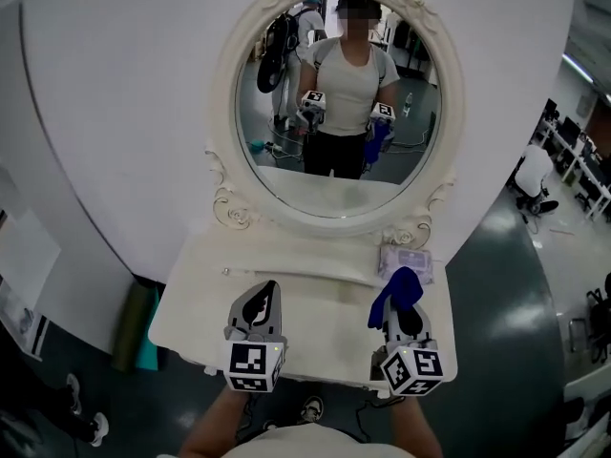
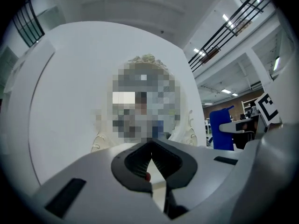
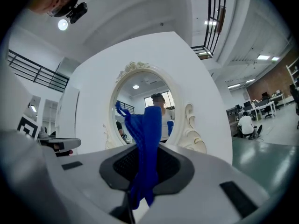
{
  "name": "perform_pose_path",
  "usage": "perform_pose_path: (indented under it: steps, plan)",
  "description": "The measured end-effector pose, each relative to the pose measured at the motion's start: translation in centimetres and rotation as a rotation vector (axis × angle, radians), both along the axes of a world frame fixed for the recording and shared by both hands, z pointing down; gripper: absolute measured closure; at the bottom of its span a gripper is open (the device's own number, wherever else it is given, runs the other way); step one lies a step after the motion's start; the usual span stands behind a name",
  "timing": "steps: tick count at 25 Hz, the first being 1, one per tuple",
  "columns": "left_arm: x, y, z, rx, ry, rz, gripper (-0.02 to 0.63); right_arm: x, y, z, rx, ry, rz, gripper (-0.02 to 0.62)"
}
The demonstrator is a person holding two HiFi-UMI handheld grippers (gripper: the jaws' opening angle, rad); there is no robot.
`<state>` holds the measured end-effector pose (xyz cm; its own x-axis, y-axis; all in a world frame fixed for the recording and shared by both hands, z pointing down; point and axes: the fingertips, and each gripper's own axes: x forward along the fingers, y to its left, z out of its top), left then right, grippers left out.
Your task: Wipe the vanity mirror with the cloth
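An oval vanity mirror [image 1: 344,93] in a carved white frame stands upright at the back of a white vanity table [image 1: 305,303]. My right gripper [image 1: 403,305] is shut on a blue cloth [image 1: 398,292], which sticks up past its jaws over the table's right side. In the right gripper view the blue cloth [image 3: 145,148] hangs between the shut jaws, with the mirror [image 3: 142,108] ahead. My left gripper [image 1: 260,305] is over the table's left front, shut with nothing in it. Its jaw tips [image 2: 150,158] meet in the left gripper view, well short of the mirror.
A pale packet [image 1: 406,260] lies on the table at the back right, just beyond the cloth. A white curved wall panel [image 1: 124,113] rises behind the mirror. A green and teal roll [image 1: 134,324] stands on the floor to the table's left.
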<state>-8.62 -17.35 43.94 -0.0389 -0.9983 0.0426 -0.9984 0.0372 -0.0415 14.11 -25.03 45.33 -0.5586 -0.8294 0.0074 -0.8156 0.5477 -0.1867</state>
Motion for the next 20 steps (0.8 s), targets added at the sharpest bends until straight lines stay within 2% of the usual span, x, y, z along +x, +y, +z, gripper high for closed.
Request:
perform_pose_path:
  steps: [5, 12, 16, 20]
  plan:
    - [0.6, 2.1, 1.8, -0.027, 0.048, 0.037, 0.597, -1.6, 2.8, 1.3, -0.039, 0.019, 0.026, 0.522]
    - [0.3, 4.3, 3.1, -0.048, 0.082, 0.036, 0.597, -2.6, 5.8, 3.3, -0.088, 0.049, 0.028, 0.522]
    - [-0.2, 4.4, 3.2, -0.052, 0.100, 0.026, 0.597, -2.9, 6.4, 3.8, -0.103, 0.050, 0.027, 0.522]
    - [-0.3, 3.7, 3.2, -0.056, 0.115, 0.028, 0.597, -3.3, 6.2, 3.5, -0.090, 0.101, 0.033, 0.523]
